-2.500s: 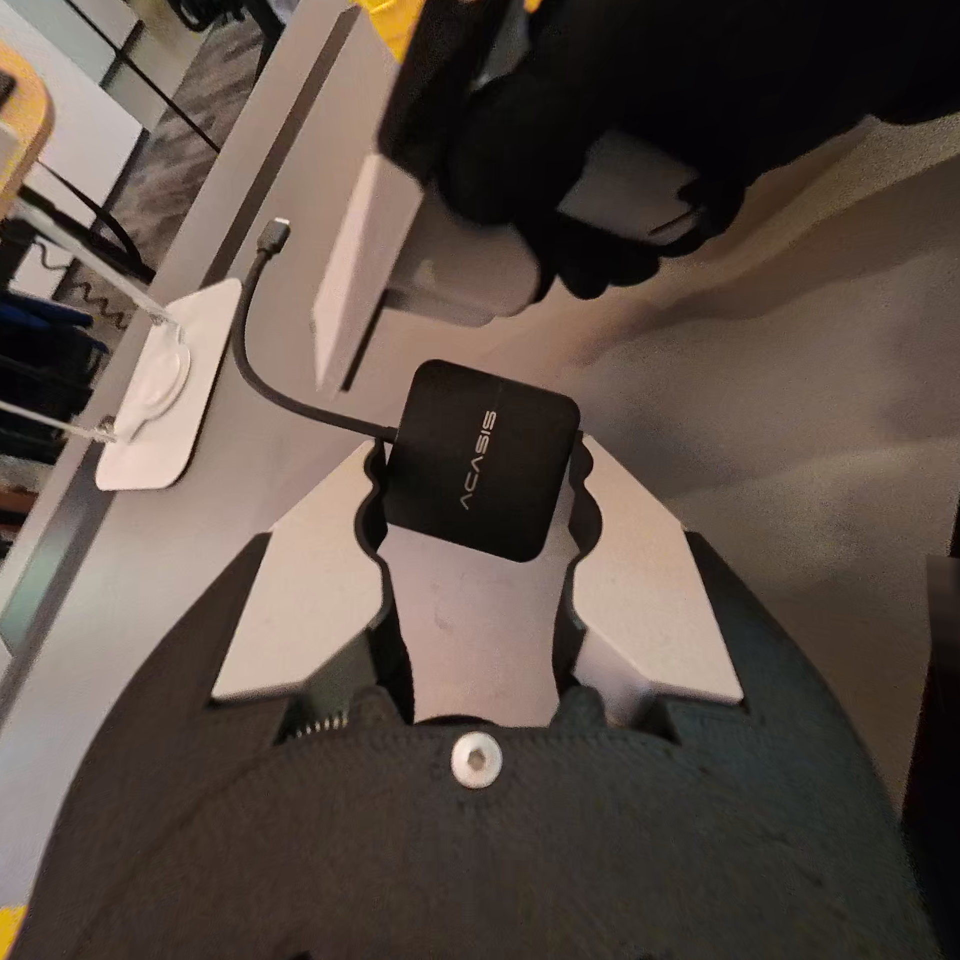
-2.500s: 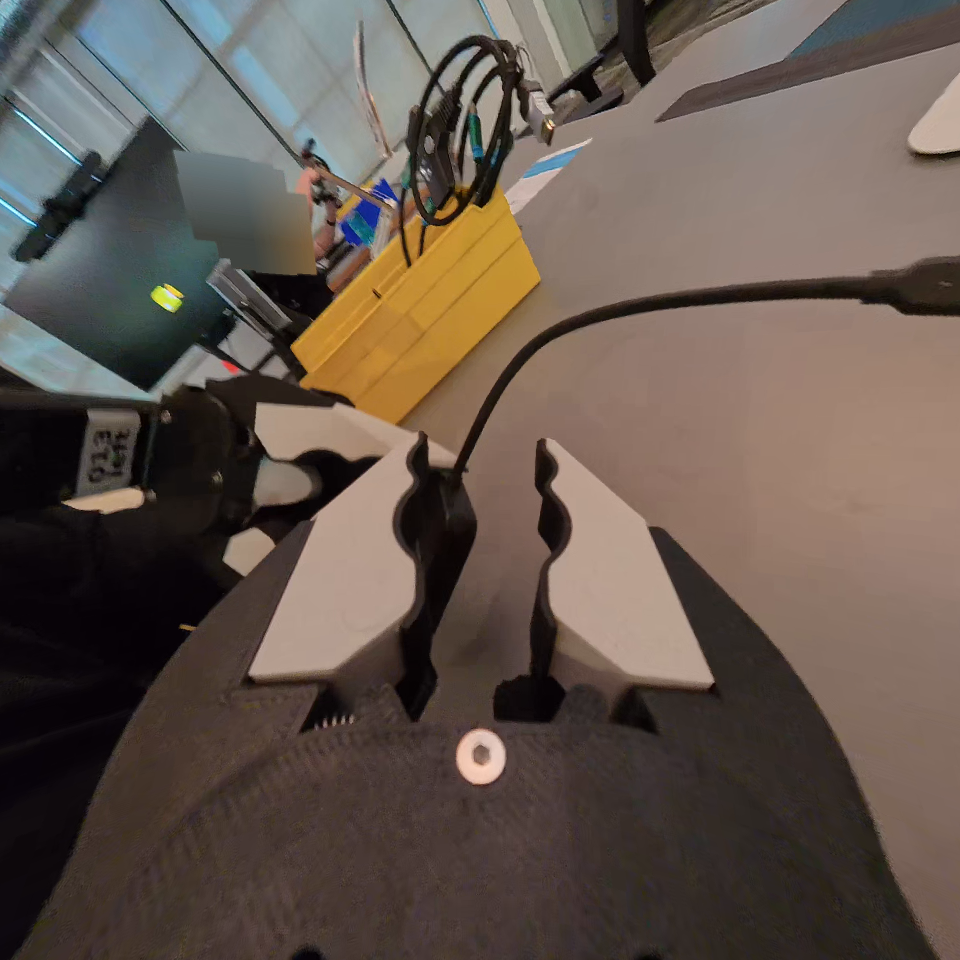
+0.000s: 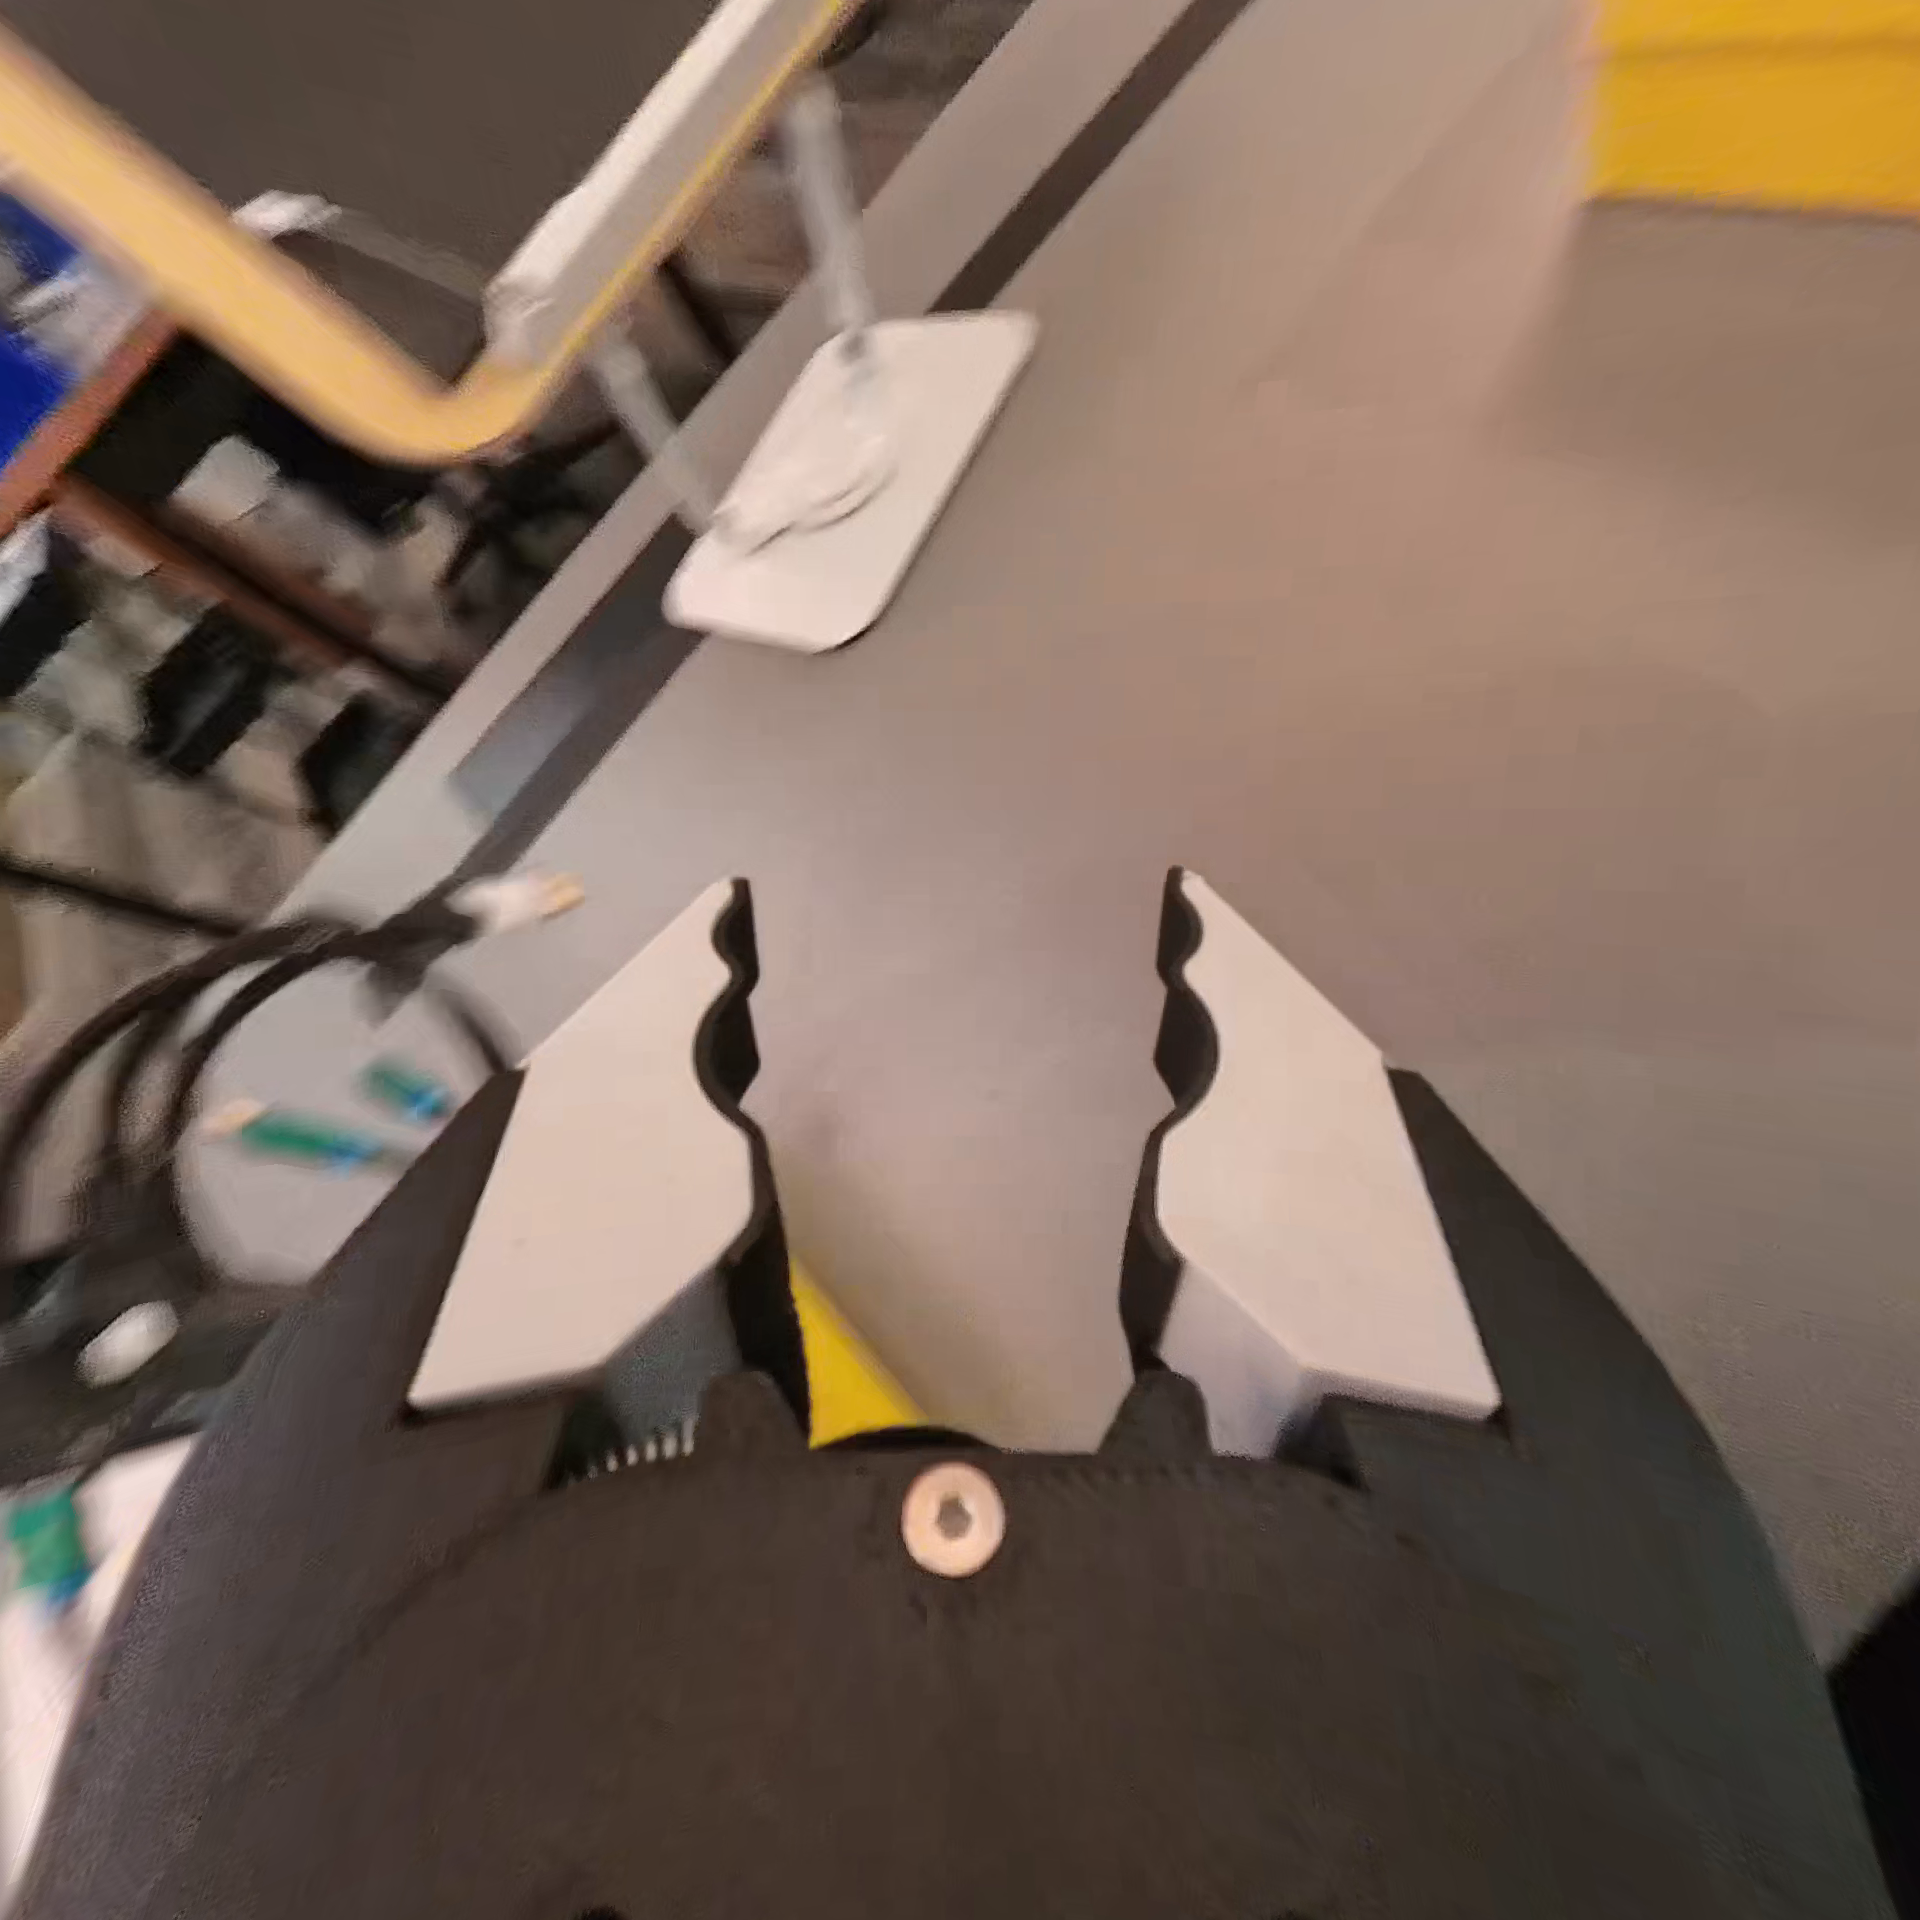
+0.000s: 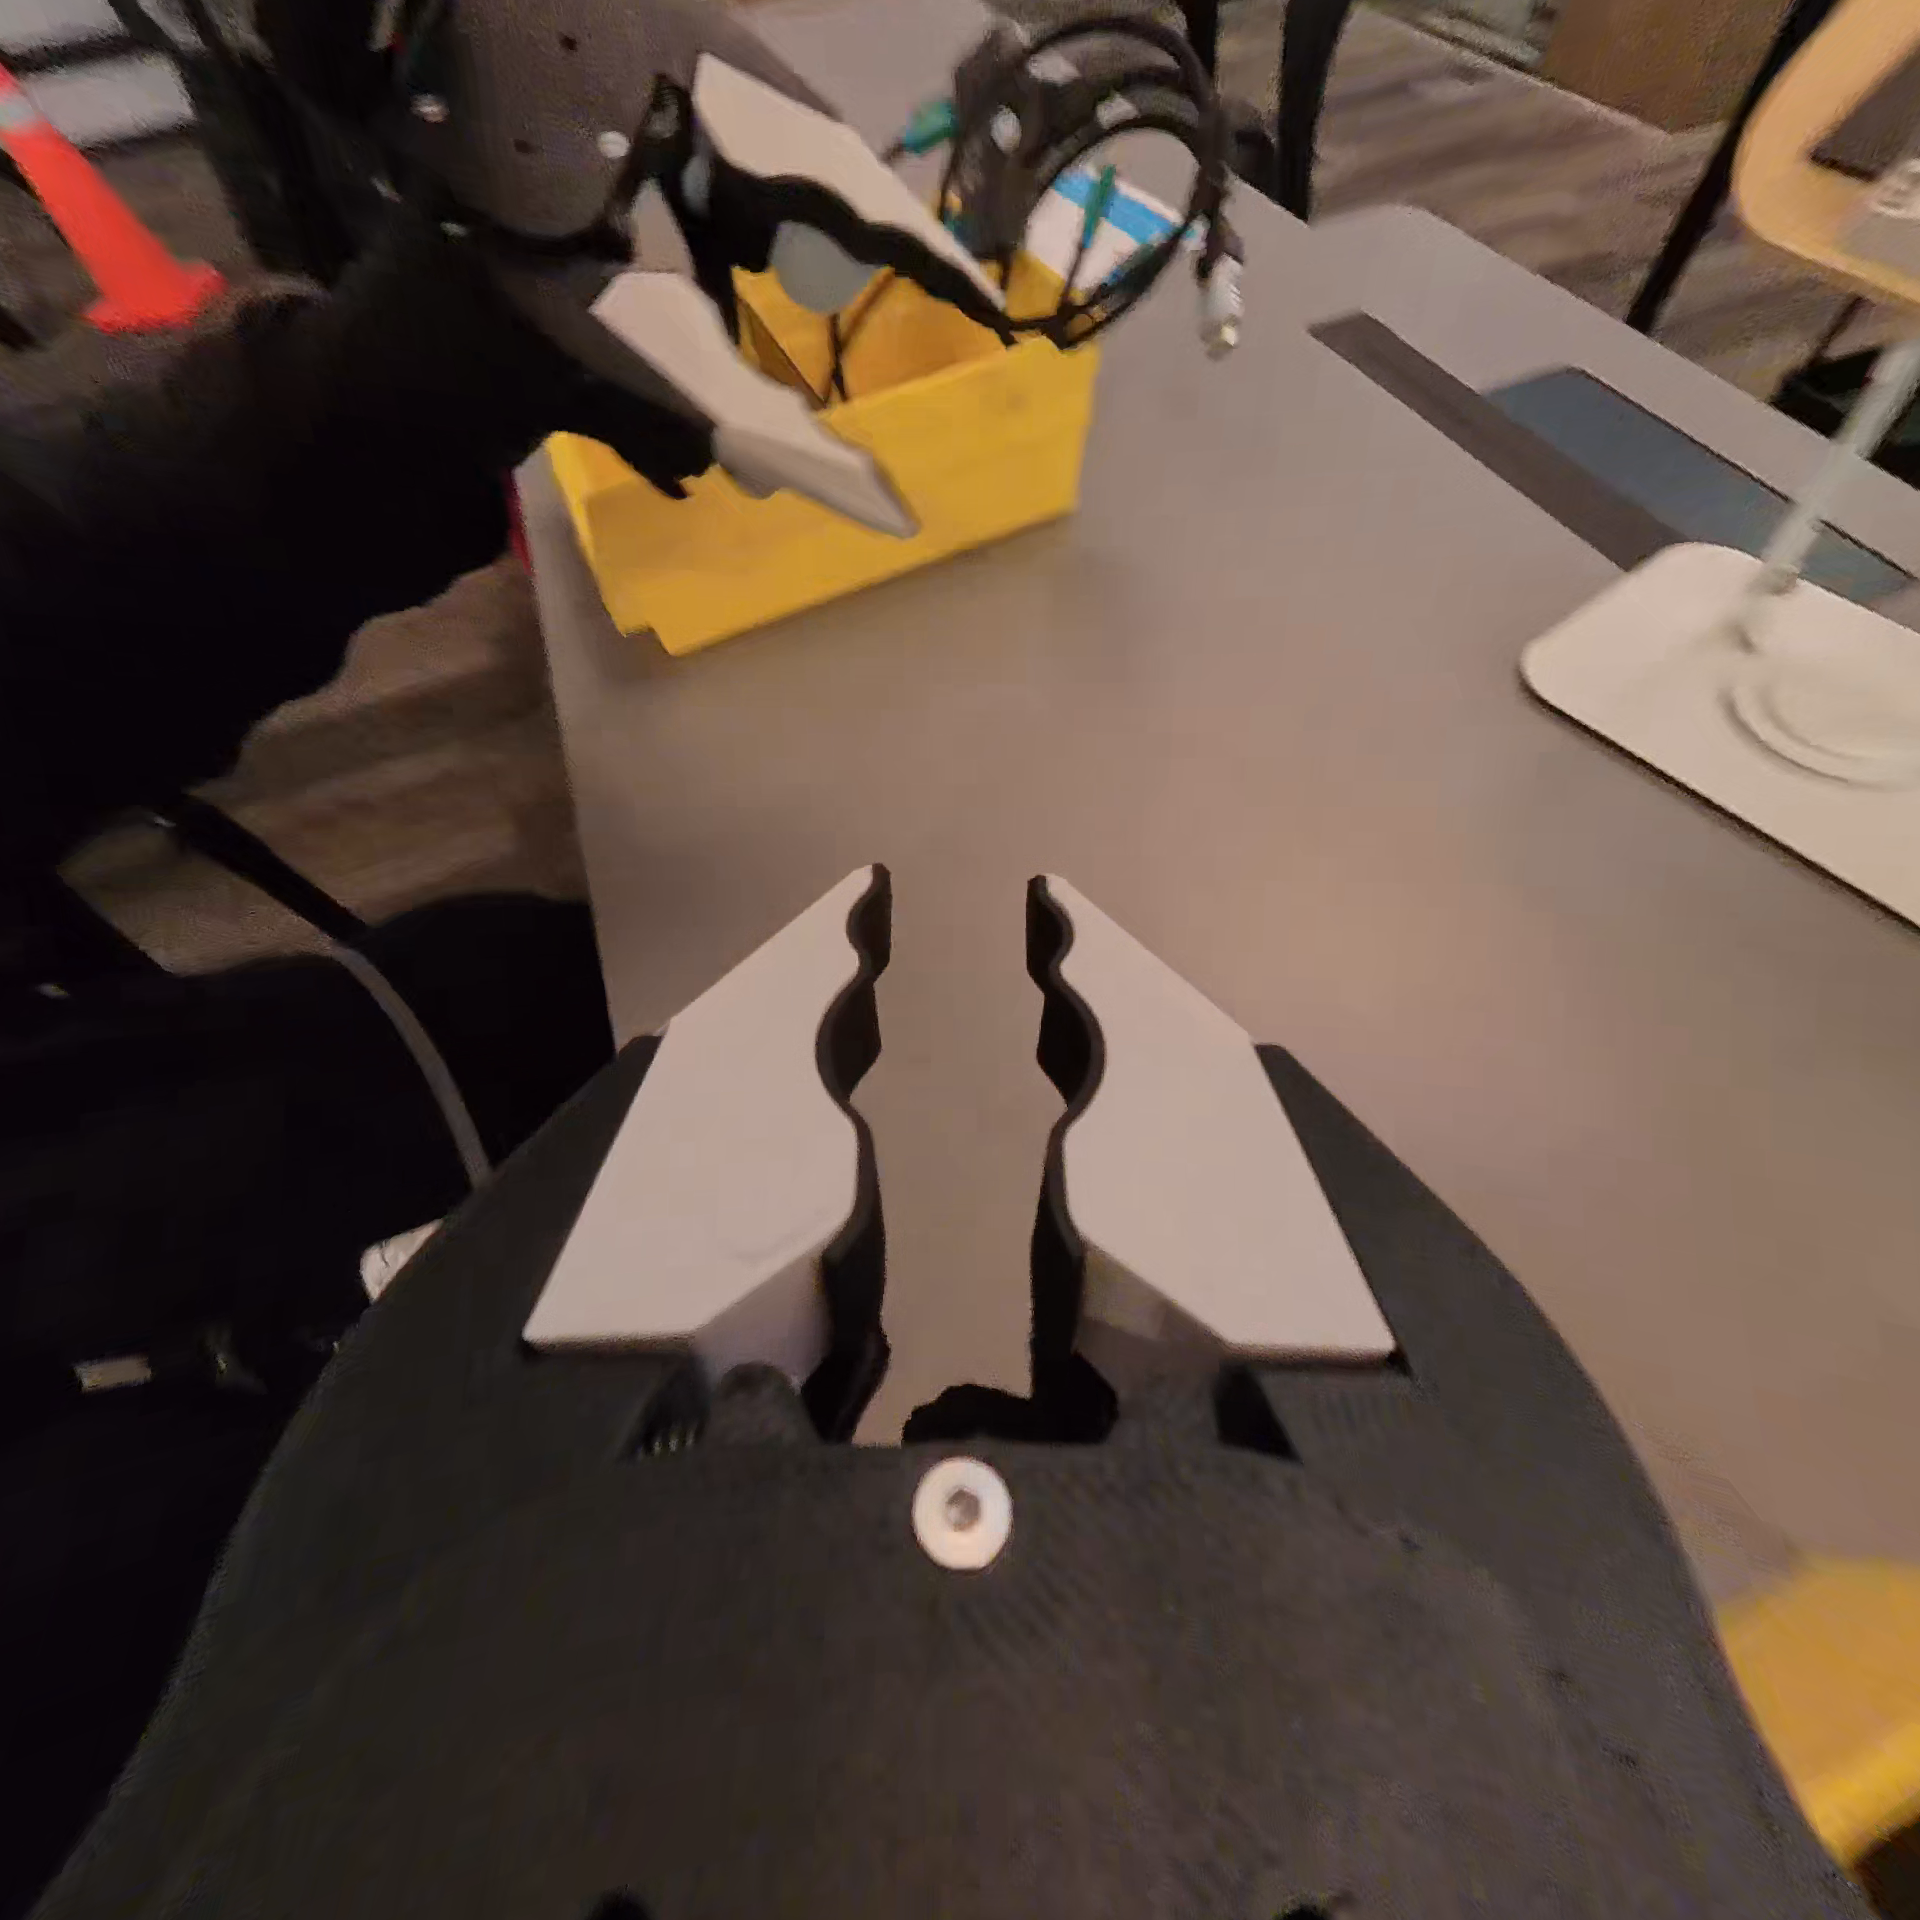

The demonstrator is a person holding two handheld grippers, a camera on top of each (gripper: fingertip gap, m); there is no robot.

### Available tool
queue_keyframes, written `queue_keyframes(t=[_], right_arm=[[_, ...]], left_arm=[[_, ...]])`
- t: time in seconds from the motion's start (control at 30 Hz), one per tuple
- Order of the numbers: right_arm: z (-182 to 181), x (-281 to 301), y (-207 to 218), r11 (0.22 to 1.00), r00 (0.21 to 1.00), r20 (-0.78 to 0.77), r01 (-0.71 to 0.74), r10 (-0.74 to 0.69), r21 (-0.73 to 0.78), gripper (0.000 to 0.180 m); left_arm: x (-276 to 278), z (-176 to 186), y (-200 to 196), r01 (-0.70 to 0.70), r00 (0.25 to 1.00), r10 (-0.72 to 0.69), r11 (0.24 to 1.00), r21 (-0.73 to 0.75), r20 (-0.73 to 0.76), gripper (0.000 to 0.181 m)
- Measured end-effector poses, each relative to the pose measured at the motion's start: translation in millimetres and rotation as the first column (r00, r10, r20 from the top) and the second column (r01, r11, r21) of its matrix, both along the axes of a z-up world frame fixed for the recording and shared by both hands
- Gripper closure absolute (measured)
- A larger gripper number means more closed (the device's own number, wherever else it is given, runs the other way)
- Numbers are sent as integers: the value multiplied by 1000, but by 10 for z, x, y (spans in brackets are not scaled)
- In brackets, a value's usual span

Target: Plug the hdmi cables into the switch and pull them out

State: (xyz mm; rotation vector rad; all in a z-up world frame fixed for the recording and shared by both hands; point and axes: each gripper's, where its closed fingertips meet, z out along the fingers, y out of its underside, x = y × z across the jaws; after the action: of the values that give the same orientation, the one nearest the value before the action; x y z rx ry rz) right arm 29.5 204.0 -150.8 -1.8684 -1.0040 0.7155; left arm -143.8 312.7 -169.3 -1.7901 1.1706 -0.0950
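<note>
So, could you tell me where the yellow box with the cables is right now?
In the right wrist view, the yellow box sits at the table's far left corner, under the open left gripper, with black cables looping out of it.

The left gripper (image 3: 956, 883) has its jaws wide apart and empty. The right gripper (image 4: 956, 883) has a narrower gap, also empty.

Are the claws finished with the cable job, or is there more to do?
Looks near the end or between rounds. Both claws are open and empty: the left claw hovers by the yellow box, where black cables sit bundled, and the right claw hangs over the bare grey table. No switch shows, so I cannot tell whether plugging remains.
</note>
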Motion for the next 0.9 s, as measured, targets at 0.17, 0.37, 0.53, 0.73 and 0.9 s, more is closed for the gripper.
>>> queue_keyframes(t=[0.17, 0.37, 0.53, 0.73, 0.9], right_arm=[[-237, -608, -170, 997, 990, -117, -76, 72, -26, 158], [-602, -877, -212, 993, 984, -151, -108, 100, -49, 161], [-835, -904, -163, 991, 982, -165, -107, 94, -75, 162], [-997, -906, -154, 983, 973, -214, -121, 89, -138, 163], [-1095, -904, -147, 976, 969, -234, -126, 81, -180, 163]], left_arm=[[-1210, 47, 509, -274, 942, 278, 961, 47, -189, 108], [-2241, 151, 1131, -446, 865, 446, 893, 56, -230, 102], [-2676, 198, 1634, -478, 862, 460, 878, -38, -213, 98], [-2561, -194, 1839, -162, 940, 298, 821, -547, 168, 100], [-2299, -257, 1679, 171, 876, 210, 706, -687, 435, 117]])
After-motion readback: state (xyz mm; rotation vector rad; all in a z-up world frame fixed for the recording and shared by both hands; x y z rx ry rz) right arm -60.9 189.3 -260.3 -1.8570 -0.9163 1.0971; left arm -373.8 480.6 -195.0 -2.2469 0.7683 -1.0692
